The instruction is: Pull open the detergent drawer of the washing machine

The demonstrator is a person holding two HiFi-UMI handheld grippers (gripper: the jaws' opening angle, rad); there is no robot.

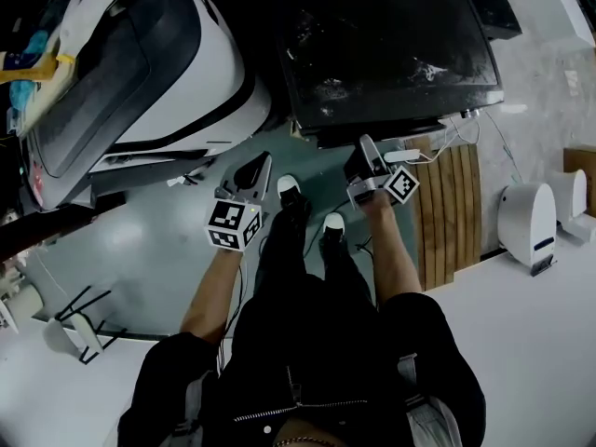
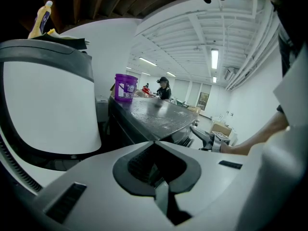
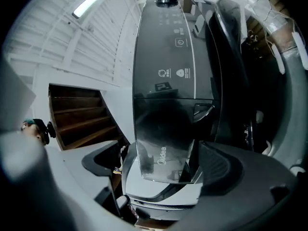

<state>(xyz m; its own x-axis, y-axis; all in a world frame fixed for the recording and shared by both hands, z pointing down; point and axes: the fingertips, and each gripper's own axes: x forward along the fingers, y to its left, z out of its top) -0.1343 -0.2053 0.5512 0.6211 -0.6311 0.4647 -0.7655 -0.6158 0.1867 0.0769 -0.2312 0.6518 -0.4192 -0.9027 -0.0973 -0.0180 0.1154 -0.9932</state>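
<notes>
The dark washing machine stands in front of me; its glossy control strip fills the right gripper view, rolled on its side. The detergent drawer front, with a logo, shows at the near end of that strip. My right gripper is open, its jaws wide on either side of the drawer front, neither pad pressing on it. From above, the right gripper sits just before the machine's front edge. My left gripper hangs further left, shut and empty, pointing along the machine's top.
A white machine stands tilted at the left, close to the left gripper. A purple bucket sits on the dark machine's far end. A slatted wooden board and a white device lie to the right. My feet are between the grippers.
</notes>
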